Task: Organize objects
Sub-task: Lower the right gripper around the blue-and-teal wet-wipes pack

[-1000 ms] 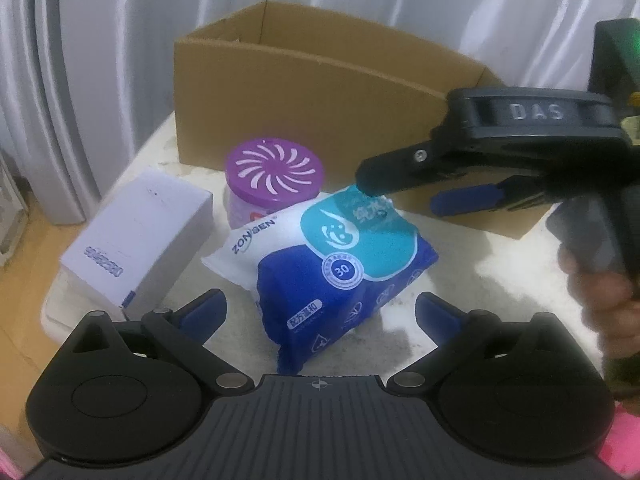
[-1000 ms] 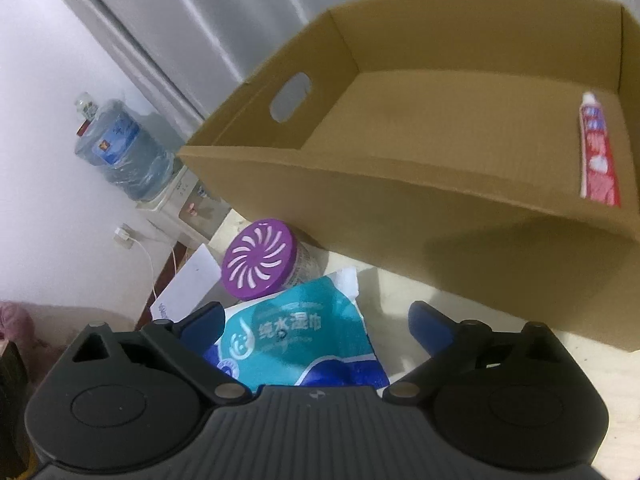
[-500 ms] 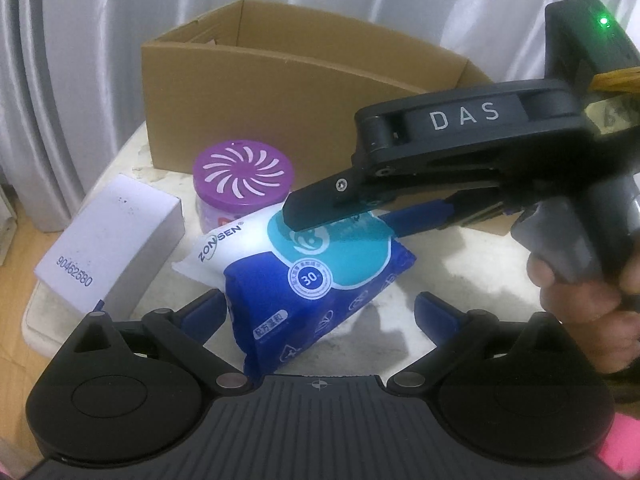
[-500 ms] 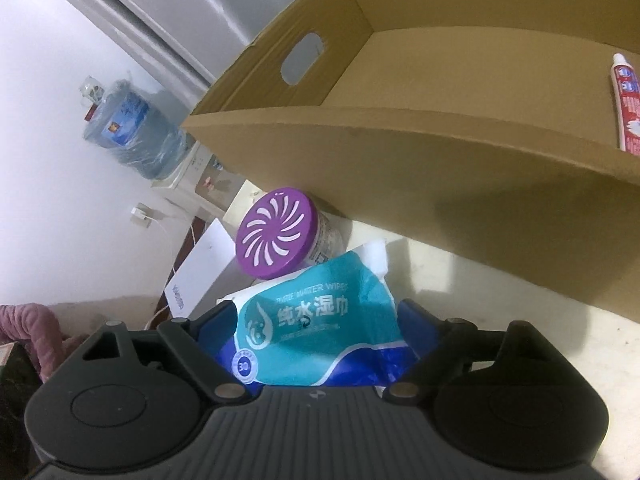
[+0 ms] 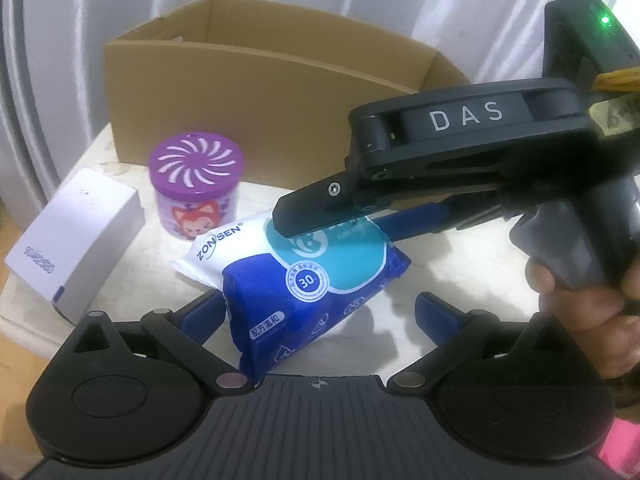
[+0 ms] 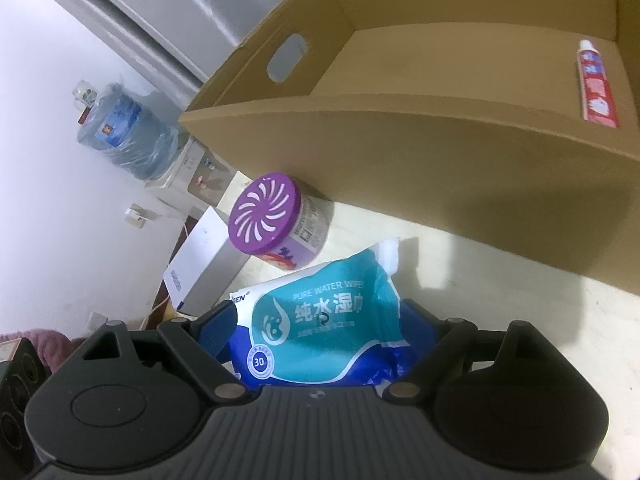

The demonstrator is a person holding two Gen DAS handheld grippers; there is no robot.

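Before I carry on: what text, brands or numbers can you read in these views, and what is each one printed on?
"DAS": side of the right hand-held gripper.
"ZONSEN", "30", "PURE WATER WIPES", "纯水湿巾": wet wipes pack.
Digits on the white box: blurred, unreadable.
Print on the purple-lidded jar, toothpaste tube and water jug: too small to read.

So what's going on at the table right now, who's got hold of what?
A person is tidying toiletries into the cardboard box. The right gripper has just closed in around the wet wipes pack, which lies on the table with a blue finger on each side. The left gripper hangs open at the pack's near end. A toothpaste tube is already inside the box; the purple-lidded air freshener and white box wait outside.
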